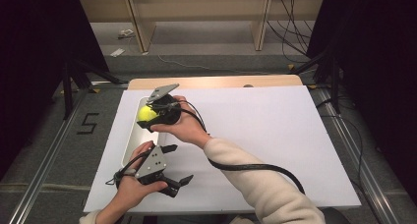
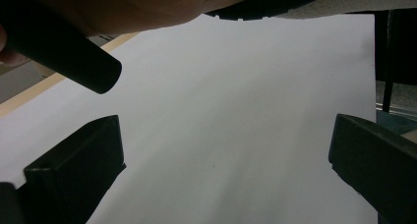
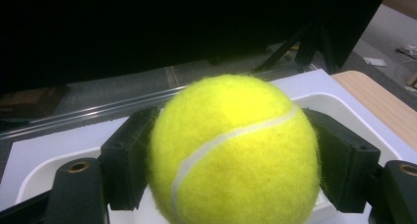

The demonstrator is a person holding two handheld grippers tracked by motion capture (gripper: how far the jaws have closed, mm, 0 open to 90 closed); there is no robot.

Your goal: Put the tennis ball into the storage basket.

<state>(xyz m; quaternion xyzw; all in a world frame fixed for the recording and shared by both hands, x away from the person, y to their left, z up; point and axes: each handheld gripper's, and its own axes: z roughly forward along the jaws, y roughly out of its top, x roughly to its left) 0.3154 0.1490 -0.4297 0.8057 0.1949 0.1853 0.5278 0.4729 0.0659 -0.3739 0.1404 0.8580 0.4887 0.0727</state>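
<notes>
Ball held over the tray at ten o'clock.
My right gripper (image 1: 153,117) pinched the tennis ball (image 3: 235,150) above the white tray (image 1: 132,135); its own view showed both fingers (image 3: 129,160) pressing it. My left gripper (image 1: 173,164), fingers spread, idled at seven o'clock over the surface (image 2: 236,135).

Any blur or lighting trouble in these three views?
High view: sharp, sides dark, white sheet bright. Left gripper view: soft, the hand near the lens blurred and shadowed. Right gripper view: tennis ball crisp and well lit, background dark.
</notes>
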